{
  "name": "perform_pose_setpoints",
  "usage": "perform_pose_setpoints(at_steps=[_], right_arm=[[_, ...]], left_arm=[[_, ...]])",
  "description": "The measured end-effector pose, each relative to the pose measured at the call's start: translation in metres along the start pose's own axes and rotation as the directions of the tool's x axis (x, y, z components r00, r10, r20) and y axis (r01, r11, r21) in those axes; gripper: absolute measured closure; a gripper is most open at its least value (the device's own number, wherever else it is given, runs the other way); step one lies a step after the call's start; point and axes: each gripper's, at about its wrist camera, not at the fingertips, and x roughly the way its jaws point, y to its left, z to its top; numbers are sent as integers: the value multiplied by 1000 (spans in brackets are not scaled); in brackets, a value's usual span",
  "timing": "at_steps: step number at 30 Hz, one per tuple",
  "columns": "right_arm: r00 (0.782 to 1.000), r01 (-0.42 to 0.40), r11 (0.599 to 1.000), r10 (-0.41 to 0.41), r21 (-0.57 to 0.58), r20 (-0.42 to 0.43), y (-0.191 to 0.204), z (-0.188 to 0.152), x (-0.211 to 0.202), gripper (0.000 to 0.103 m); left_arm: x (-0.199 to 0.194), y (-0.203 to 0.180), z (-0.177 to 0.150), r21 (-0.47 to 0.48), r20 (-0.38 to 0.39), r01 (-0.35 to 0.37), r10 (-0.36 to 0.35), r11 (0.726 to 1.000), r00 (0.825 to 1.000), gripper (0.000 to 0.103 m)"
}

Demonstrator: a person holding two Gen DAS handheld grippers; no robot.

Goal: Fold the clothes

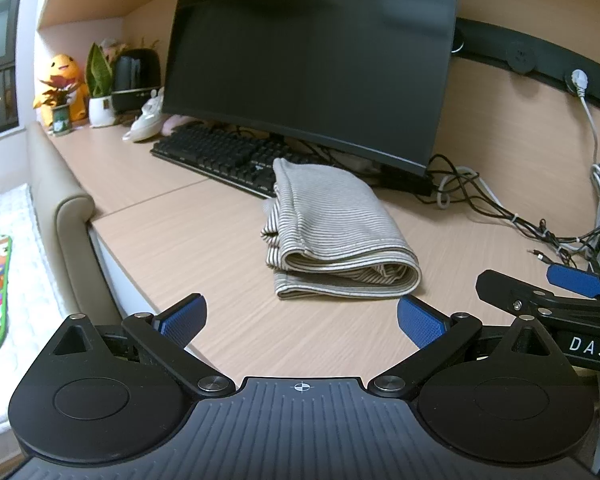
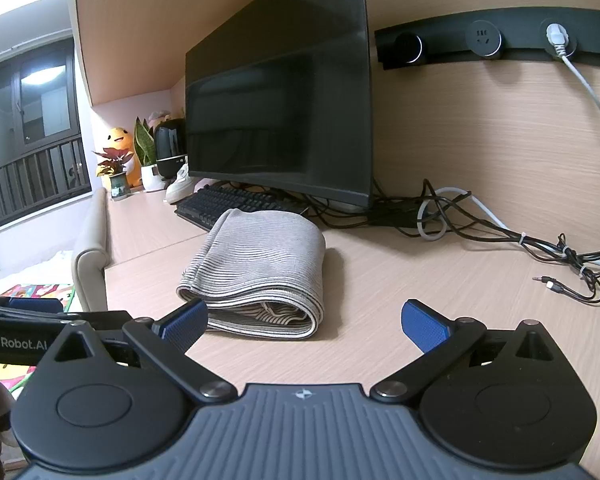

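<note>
The striped garment (image 1: 332, 232) lies folded in a compact bundle on the desk (image 1: 180, 240), just near of the keyboard (image 1: 220, 156), so the folding looks finished. The left gripper (image 1: 300, 320) and right gripper (image 2: 304, 322) hover on its near side, both spread wide and empty, probably released and clear of the cloth.

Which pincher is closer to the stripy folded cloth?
Right. The right gripper nearly touches the striped cloth with its left pad. The left gripper sits just short, cloth ahead. Both jaws open.
</note>
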Motion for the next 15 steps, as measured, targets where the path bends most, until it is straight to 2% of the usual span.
perform_pose_setpoints(at_steps=[15], right_arm=[[1000, -4, 1000, 4, -3, -9, 1, 0, 2, 0]], left_arm=[[0, 2, 0, -3, -3, 0, 0, 1000, 1000, 0]])
